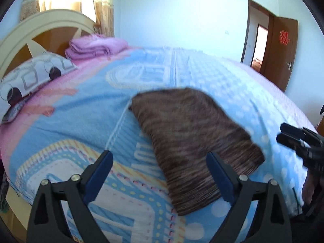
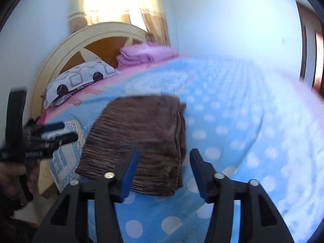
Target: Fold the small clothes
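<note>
Both grippers stood free of the cloth: the left gripper [image 1: 160, 174] had its blue-padded jaws spread wide with nothing between them, and the right gripper [image 2: 165, 171] had its jaws about half apart, also empty, with no pad pressing on fabric in either view. The brown, streaky knitted garment [image 1: 194, 141] lay flat and apparently already folded over on the light blue dotted and patterned blanket [image 1: 81, 119], near the bed's front edge. From the left wrist view its long axis ran on a diagonal, from a far end up and left to a near end low and right, and the near end sat just ahead of the left gripper's right-hand finger [image 1: 219, 179], so the cloth lay forward and to the right of that gripper. From the right wrist view the same garment [image 2: 139, 141] lay forward and slightly left, its near hem just beyond the left-hand finger [image 2: 129, 174] and its doubled edges stacked along its right side. I judged the two hands about equally near, one at each side of the near hem; the left gripper showed at that view's left edge [image 2: 58, 132]. Farther off lay a patterned white pillow [image 1: 30, 79], a folded pink towel stack [image 1: 95, 46] and a cream arched wooden headboard [image 1: 40, 26].
</note>
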The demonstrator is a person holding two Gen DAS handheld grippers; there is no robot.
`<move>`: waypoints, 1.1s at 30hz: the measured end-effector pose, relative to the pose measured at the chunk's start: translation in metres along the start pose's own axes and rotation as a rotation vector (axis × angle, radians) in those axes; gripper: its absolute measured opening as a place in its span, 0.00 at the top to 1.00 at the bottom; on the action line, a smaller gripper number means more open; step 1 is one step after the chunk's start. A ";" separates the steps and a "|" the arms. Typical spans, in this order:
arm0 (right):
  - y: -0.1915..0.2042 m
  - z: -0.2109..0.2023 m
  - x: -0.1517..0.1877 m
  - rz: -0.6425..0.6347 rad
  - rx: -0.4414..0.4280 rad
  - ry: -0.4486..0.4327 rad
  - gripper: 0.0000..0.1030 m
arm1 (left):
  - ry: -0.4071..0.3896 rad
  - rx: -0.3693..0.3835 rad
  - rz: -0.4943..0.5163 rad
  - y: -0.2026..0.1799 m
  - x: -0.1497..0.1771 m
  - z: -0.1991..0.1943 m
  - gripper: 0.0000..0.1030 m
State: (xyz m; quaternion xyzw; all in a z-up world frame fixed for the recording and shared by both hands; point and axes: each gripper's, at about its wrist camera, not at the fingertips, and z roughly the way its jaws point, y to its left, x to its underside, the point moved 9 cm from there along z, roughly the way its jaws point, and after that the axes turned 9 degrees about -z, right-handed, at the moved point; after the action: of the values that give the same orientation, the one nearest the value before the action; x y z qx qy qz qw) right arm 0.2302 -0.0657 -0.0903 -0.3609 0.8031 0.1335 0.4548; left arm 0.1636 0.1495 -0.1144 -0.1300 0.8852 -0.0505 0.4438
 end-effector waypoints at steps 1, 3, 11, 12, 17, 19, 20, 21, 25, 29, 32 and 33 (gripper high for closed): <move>0.005 -0.006 -0.005 -0.032 0.016 -0.015 0.46 | -0.009 0.007 0.004 -0.004 -0.004 -0.002 0.07; 0.012 -0.021 -0.009 -0.075 0.043 -0.042 0.46 | -0.024 0.013 0.014 -0.010 -0.008 -0.007 0.07; 0.007 -0.046 -0.009 -0.042 0.064 -0.076 0.45 | -0.043 0.029 0.032 -0.022 -0.011 -0.016 0.06; 0.006 -0.047 -0.009 -0.033 0.063 -0.077 0.45 | -0.043 0.030 0.034 -0.022 -0.011 -0.017 0.06; 0.002 -0.049 -0.009 -0.008 0.068 -0.085 0.45 | -0.045 0.029 0.037 -0.025 -0.010 -0.017 0.06; 0.004 -0.050 -0.010 -0.009 0.065 -0.087 0.45 | -0.043 0.027 0.034 -0.025 -0.010 -0.017 0.06; 0.005 -0.050 -0.010 -0.011 0.066 -0.088 0.45 | -0.043 0.028 0.030 -0.025 -0.010 -0.017 0.06; 0.006 -0.050 -0.010 -0.013 0.065 -0.088 0.45 | -0.042 0.027 0.028 -0.024 -0.010 -0.017 0.06; 0.010 -0.050 -0.010 -0.021 0.059 -0.086 0.45 | -0.045 0.026 0.027 -0.025 -0.010 -0.017 0.06; 0.012 -0.052 -0.010 -0.024 0.057 -0.092 0.45 | -0.045 0.026 0.025 -0.024 -0.010 -0.017 0.06; 0.012 -0.054 -0.011 -0.024 0.057 -0.096 0.44 | -0.047 0.025 0.022 -0.024 -0.011 -0.018 0.06; 0.012 -0.054 -0.011 -0.024 0.057 -0.096 0.44 | -0.048 0.025 0.021 -0.024 -0.011 -0.018 0.06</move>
State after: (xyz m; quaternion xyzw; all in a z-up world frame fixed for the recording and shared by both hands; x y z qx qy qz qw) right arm 0.1911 -0.0814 -0.0533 -0.3508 0.7793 0.1225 0.5046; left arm 0.1600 0.1291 -0.0897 -0.1165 0.8749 -0.0538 0.4670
